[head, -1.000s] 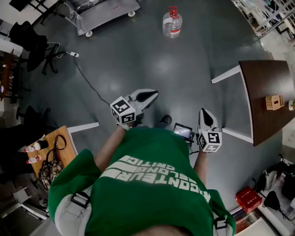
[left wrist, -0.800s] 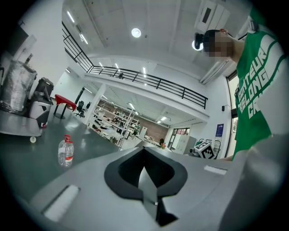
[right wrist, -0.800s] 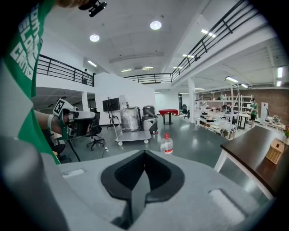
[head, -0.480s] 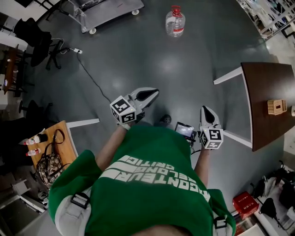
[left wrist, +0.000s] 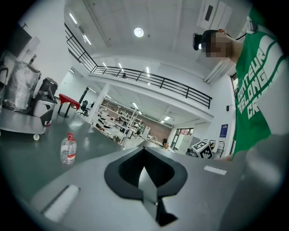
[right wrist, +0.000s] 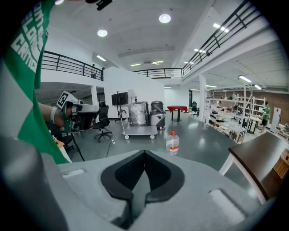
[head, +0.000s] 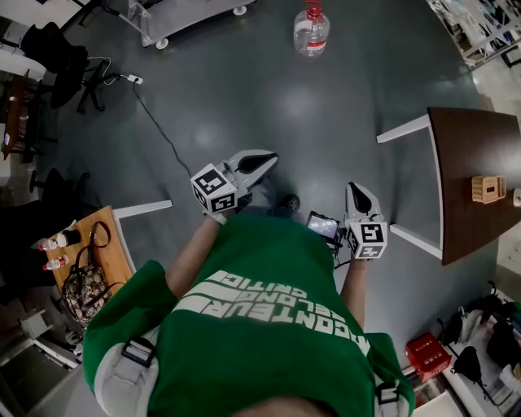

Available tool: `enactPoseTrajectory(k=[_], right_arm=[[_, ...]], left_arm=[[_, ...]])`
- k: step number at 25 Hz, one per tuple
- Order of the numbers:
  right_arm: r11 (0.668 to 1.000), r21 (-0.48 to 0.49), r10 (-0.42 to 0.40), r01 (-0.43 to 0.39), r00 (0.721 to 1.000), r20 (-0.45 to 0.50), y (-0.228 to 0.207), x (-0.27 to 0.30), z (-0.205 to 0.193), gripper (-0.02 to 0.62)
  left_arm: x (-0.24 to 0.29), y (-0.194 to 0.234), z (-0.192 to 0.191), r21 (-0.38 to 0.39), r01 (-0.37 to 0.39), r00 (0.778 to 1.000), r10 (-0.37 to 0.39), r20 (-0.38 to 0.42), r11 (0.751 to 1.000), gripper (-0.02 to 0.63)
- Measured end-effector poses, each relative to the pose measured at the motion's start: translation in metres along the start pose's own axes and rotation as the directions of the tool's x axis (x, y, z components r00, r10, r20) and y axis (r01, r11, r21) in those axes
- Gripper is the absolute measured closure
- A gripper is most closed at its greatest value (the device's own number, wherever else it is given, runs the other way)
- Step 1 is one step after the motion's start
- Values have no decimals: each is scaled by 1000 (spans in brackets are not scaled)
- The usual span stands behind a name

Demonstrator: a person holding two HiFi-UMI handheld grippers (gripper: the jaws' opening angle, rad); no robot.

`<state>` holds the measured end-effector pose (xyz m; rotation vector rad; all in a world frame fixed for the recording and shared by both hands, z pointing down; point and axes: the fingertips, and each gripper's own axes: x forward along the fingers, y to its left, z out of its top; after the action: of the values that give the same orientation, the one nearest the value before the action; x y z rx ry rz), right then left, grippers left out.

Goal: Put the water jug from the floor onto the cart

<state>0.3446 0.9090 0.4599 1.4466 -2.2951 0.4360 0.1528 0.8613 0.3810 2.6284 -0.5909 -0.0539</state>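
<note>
The water jug (head: 311,31), clear with a red cap and red label, stands upright on the grey floor at the top of the head view, far from both grippers. It shows small in the left gripper view as the jug (left wrist: 68,149) and in the right gripper view as the jug (right wrist: 172,142). The grey cart (head: 189,14) on white wheels stands left of it; the cart (right wrist: 140,131) carries wrapped equipment. My left gripper (head: 262,160) and right gripper (head: 356,192) are both shut and empty, held close to the person's body.
A dark brown table (head: 476,175) with white legs stands to the right, a small wooden box (head: 487,189) on it. A cable (head: 155,122) runs across the floor at left. Office chairs (head: 53,53) and a wooden desk (head: 102,261) with a bag sit at left.
The jug and cart have slid toward the top edge of the head view. Both grippers stay shut and empty, close to the body.
</note>
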Motion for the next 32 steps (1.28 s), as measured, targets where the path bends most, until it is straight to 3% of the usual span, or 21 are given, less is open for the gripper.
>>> enactPoseTrajectory(k=[11,32], right_arm=[[1000,4,-22,23,999,-26,1,15,13,601],[998,-52,19,-23,997,-77,23,95,44,601]], left_arm=[[28,18,16,0,77,997,-77,-4,997,597],[7,110,35,-59,45,998,-42,48,997,597]])
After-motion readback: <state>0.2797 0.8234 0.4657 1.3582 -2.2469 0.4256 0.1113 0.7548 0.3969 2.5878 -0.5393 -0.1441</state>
